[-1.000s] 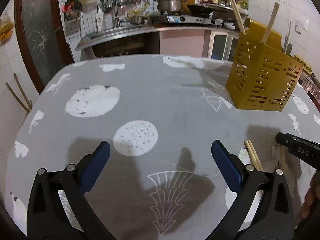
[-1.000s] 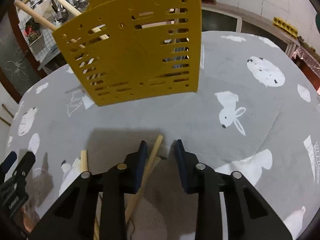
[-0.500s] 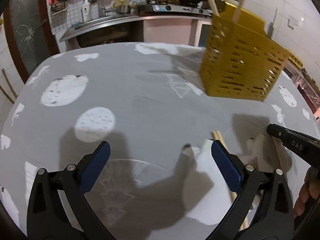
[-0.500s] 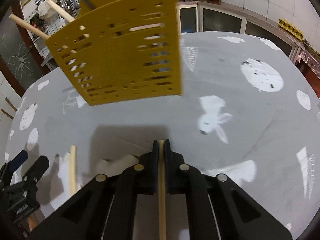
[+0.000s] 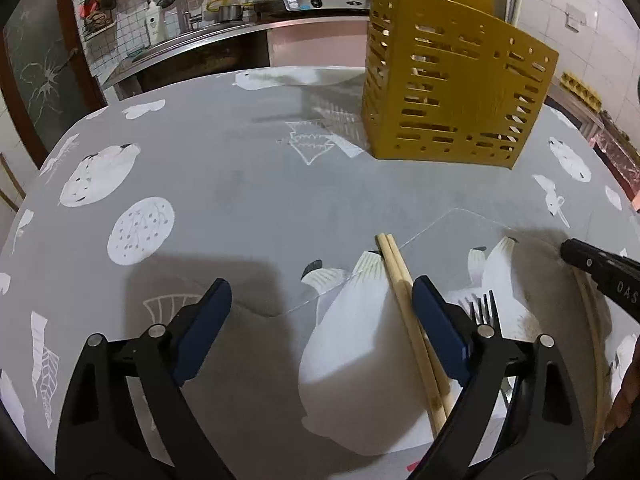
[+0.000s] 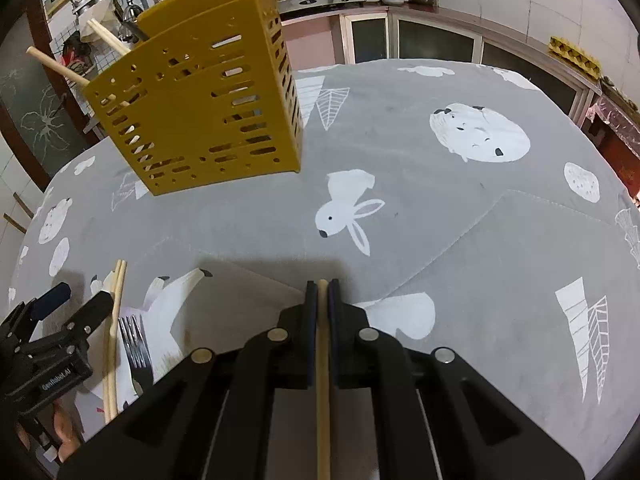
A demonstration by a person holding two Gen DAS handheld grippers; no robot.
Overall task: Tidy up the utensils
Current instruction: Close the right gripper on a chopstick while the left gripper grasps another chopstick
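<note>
A yellow slotted utensil holder (image 5: 452, 96) stands on the grey tablecloth, with chopsticks sticking out of it; it also shows in the right wrist view (image 6: 200, 112). My left gripper (image 5: 320, 312) is open, low over the cloth, with a pair of wooden chopsticks (image 5: 408, 320) lying just inside its right finger and a metal fork (image 5: 482, 308) behind that finger. My right gripper (image 6: 320, 292) is shut on a single wooden chopstick (image 6: 322, 380) that runs back along the fingers. The pair (image 6: 114, 328) and the fork (image 6: 136, 344) lie at the left in the right wrist view.
The table is covered by a grey cloth (image 6: 440, 208) with white prints. A kitchen counter (image 5: 224, 36) with a stove and pot stands behind it. The right gripper (image 5: 600, 272) shows at the right edge of the left wrist view.
My right gripper closed on one chopstick and lifted it off the cloth. My left gripper moved right, bringing the chopstick pair and the fork under its right finger.
</note>
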